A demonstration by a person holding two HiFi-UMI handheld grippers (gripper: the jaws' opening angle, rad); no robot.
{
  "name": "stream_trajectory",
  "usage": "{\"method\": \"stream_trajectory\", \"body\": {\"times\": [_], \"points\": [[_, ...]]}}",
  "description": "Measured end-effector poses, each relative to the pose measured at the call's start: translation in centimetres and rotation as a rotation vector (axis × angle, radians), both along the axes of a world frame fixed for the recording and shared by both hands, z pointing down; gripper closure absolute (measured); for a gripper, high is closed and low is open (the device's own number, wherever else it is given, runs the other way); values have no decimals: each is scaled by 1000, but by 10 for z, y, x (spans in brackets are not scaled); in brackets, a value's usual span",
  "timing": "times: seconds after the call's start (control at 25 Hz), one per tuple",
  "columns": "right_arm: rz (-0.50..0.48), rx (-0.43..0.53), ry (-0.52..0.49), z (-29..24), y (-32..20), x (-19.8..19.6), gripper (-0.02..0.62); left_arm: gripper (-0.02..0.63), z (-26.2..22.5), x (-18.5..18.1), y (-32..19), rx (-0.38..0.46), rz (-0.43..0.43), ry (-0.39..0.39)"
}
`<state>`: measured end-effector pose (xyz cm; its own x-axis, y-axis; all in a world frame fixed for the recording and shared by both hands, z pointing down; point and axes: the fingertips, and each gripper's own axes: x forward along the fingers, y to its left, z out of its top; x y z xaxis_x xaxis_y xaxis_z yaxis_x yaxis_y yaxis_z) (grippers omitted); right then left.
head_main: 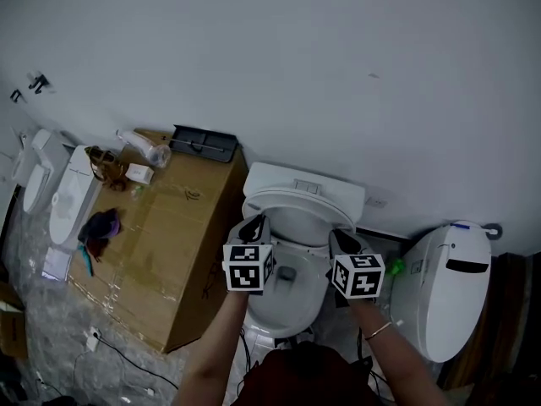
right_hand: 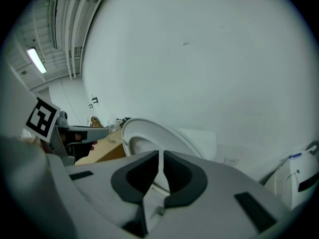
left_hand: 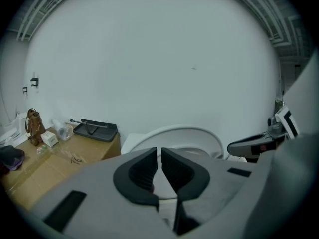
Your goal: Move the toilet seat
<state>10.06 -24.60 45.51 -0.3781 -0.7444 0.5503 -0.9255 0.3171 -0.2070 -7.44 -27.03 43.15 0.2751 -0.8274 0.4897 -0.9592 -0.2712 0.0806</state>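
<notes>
Gripping the toilet seat [head_main: 297,200] from both sides, the left tongs [head_main: 251,227] are closed on its left rim and the right tongs [head_main: 342,242] on its right rim. The seat stands tilted, half raised over the bowl [head_main: 283,303], beside a cardboard box [head_main: 161,244].

This looks like a storeroom or test room for bathroom ware, not a home bathroom. A toilet [head_main: 296,194] stands against a bare white wall [head_main: 296,66] in the middle of the frame, a second toilet [head_main: 444,286] is just to its right, and two more white toilet units [head_main: 72,197] are at the left edge. Between them a large cardboard box [head_main: 169,252] carries small loose items, and in the upper left of the right gripper view there are bare ceiling pipes [right_hand: 75,29] and a tube lamp [right_hand: 37,60].
</notes>
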Motion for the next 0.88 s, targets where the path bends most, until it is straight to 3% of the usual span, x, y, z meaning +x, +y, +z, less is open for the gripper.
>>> {"method": "stream_trajectory", "body": {"times": [0.44,0.88], "points": [[-62,64,-73,-32,49,-21,565,577,-30,-11,71,80,-18,15],[-143,132,-108,-64,103,-47,578,577,-58,-38,144,140,-89,27]]}}
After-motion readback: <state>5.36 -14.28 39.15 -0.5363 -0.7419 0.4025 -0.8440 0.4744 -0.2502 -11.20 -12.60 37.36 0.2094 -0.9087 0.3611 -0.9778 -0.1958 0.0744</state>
